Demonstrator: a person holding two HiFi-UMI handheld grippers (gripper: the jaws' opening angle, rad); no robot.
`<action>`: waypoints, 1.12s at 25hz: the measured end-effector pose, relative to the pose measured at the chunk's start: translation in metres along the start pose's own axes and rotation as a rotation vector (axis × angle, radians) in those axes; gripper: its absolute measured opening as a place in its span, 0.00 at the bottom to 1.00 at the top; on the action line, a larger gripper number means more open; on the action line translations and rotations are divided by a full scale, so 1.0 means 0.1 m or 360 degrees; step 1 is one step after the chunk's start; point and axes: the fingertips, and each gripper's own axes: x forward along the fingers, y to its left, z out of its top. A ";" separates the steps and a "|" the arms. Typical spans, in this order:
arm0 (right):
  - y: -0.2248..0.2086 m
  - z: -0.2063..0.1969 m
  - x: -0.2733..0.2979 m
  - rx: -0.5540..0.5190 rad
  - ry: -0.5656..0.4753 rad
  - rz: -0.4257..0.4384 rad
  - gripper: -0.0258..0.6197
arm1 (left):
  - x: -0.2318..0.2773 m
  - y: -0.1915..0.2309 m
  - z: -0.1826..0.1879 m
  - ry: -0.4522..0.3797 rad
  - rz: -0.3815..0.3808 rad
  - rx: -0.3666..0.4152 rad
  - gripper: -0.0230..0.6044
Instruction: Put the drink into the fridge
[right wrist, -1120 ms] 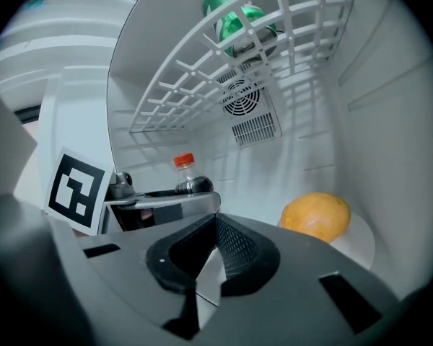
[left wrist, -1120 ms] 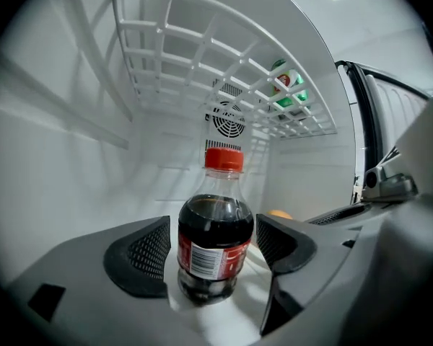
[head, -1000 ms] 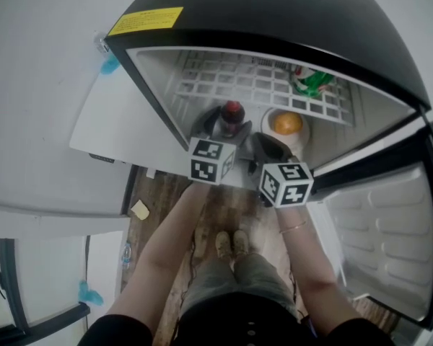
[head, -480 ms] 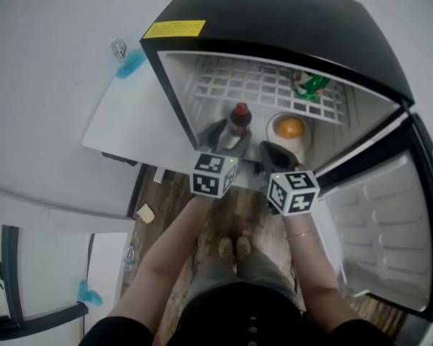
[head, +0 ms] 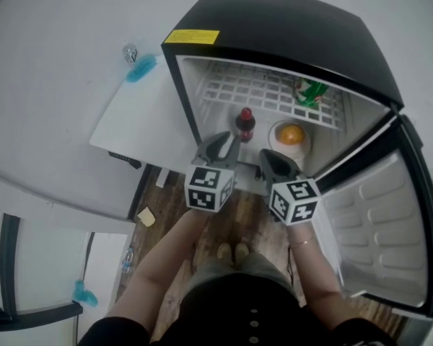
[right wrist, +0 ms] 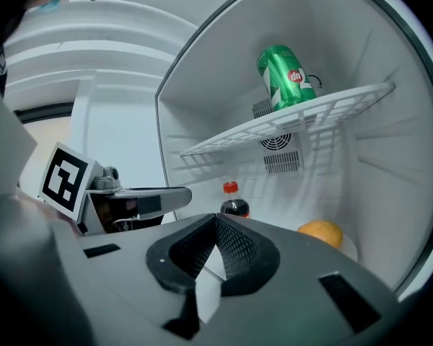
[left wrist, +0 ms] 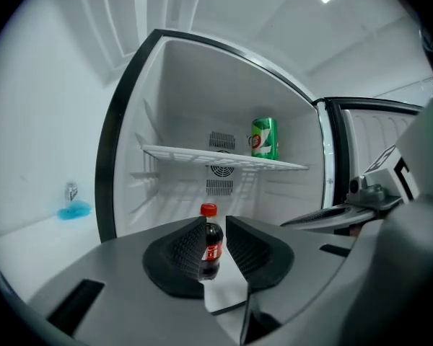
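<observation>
Drink bottle (head: pixel 245 123) stands upright on the fridge (head: pixel 289 27) floor, beyond the left gripper (head: pixel 218 144). Its jaws have just been closing to a narrow, empty gap. Right gripper (head: pixel 274 166) jaws are pressed together.

Green can (head: pixel 310 91), orange (head: pixel 291 133) on white plate (head: pixel 275 137), wooden floor (head: pixel 247 218)

fridge floor (head: pixel 264 132): bottle (head: pixel 245 123) left, orange (head: pixel 291 133) right | narrow gap between | shelf (head: pixel 260 89) overhead
</observation>
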 end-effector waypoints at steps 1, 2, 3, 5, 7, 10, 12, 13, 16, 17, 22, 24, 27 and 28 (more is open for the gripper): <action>0.01 0.03 -0.02 -0.0005 -0.0007 0.0005 0.05 | -0.03 -0.02 0.01 -0.0003 -0.0003 0.0003 0.17; 0.02 0.06 -0.04 -0.0009 -0.0017 0.0008 0.05 | -0.06 -0.04 0.02 -0.0006 -0.0007 0.0005 0.16; 0.03 0.09 -0.05 -0.0013 -0.0028 0.0010 0.05 | -0.08 -0.06 0.02 -0.0007 -0.0011 0.0004 0.15; 0.06 0.15 -0.09 -0.0026 -0.0055 0.0016 0.05 | -0.14 -0.09 0.02 -0.0006 -0.0015 -0.0003 0.12; 0.08 0.22 -0.12 -0.0040 -0.0083 0.0025 0.05 | -0.19 -0.11 0.02 -0.0011 -0.0014 -0.0010 0.10; 0.12 0.31 -0.16 -0.0052 -0.0121 0.0035 0.05 | -0.25 -0.12 0.05 -0.0027 -0.0022 -0.0041 0.07; 0.16 0.34 -0.18 -0.0052 -0.0131 0.0040 0.05 | -0.27 -0.16 0.05 -0.0036 -0.0035 -0.0069 0.06; 0.18 0.35 -0.19 -0.0048 -0.0136 0.0043 0.05 | -0.28 -0.18 0.06 -0.0040 -0.0040 -0.0070 0.05; 0.24 0.37 -0.20 -0.0060 -0.0148 0.0051 0.05 | -0.30 -0.25 0.09 -0.0054 -0.0068 -0.0038 0.05; 0.27 0.36 -0.20 -0.0074 -0.0145 0.0054 0.05 | -0.32 -0.29 0.11 -0.0060 -0.0079 -0.0017 0.05; 0.33 0.40 -0.25 -0.0104 -0.0183 0.0060 0.05 | -0.44 -0.41 0.23 -0.0095 -0.0124 0.0101 0.05; 0.33 0.42 -0.28 -0.0102 -0.0204 0.0059 0.05 | -0.48 -0.43 0.27 -0.0106 -0.0143 0.0128 0.05; 0.33 0.43 -0.30 -0.0086 -0.0220 0.0068 0.05 | -0.53 -0.44 0.29 -0.0111 -0.0166 0.0107 0.05; 0.32 0.42 -0.30 -0.0078 -0.0220 0.0070 0.05 | -0.55 -0.43 0.29 -0.0110 -0.0168 0.0094 0.05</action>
